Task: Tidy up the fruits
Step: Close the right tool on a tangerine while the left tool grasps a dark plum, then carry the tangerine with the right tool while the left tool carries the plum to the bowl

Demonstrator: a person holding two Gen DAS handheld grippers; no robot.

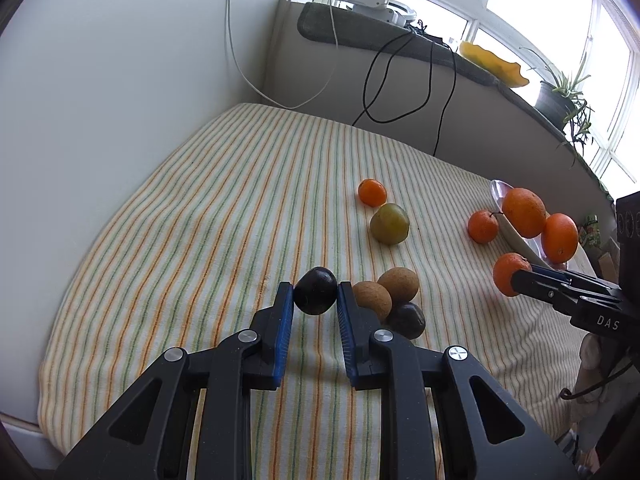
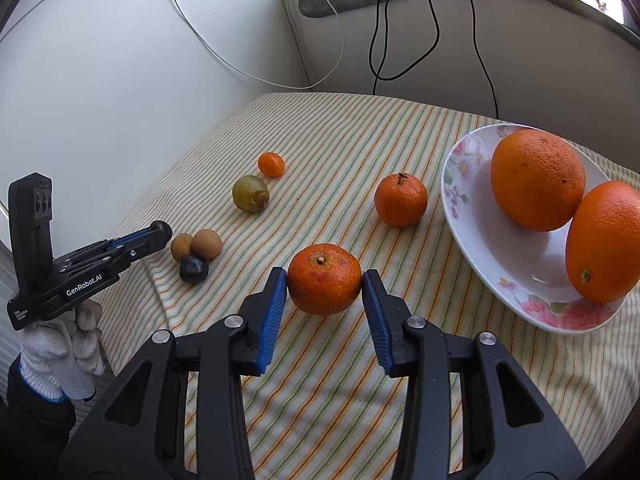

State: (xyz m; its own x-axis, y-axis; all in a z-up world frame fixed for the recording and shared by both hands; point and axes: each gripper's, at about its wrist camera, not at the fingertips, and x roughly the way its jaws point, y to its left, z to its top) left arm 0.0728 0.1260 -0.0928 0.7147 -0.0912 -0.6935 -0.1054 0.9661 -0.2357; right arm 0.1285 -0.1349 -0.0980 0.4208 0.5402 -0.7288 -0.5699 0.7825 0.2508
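1. Left tongs [image 1: 316, 294]: pinching a dark plum [image 1: 315, 290] between the blue pads, low on the striped cloth [image 1: 240, 200] that covers the desk; whether the plum is lifted clear of the cloth cannot be told.
2. Right tongs [image 2: 325, 282]: clamped on a tangerine [image 2: 324, 279], both pads touching its sides, at 6 o'clock of the scene in the right wrist view.
3. Flowered plate [image 2: 472, 216]: lies at 3 o'clock of the held tangerine and already carries two large oranges [image 2: 538, 179], touching each other.
4. Small-fruit cluster: two tan round fruits [image 2: 196, 245] and a second dark plum [image 2: 193, 269] lie touching one another at 9 o'clock of the held tangerine, just beside the left tongs.
5. Loose fruit left on the cloth: a stemmed tangerine [image 2: 401, 199] near the plate's rim at 1 o'clock of the held one; a green plum [image 2: 250, 193] and a little orange fruit [image 2: 271, 164] at 11 o'clock, close together, well apart from the plate.
6. Progress, as judged: partly done. The oranges sit on the plate and small fruits are gathered; the two gripped fruits are not yet placed.
7. Remaining, as judged: three loose fruits need sorting, the tangerines likely toward the plate and the plums toward the cluster.
8. A gloved hand [image 2: 60, 356] holds the left tool.
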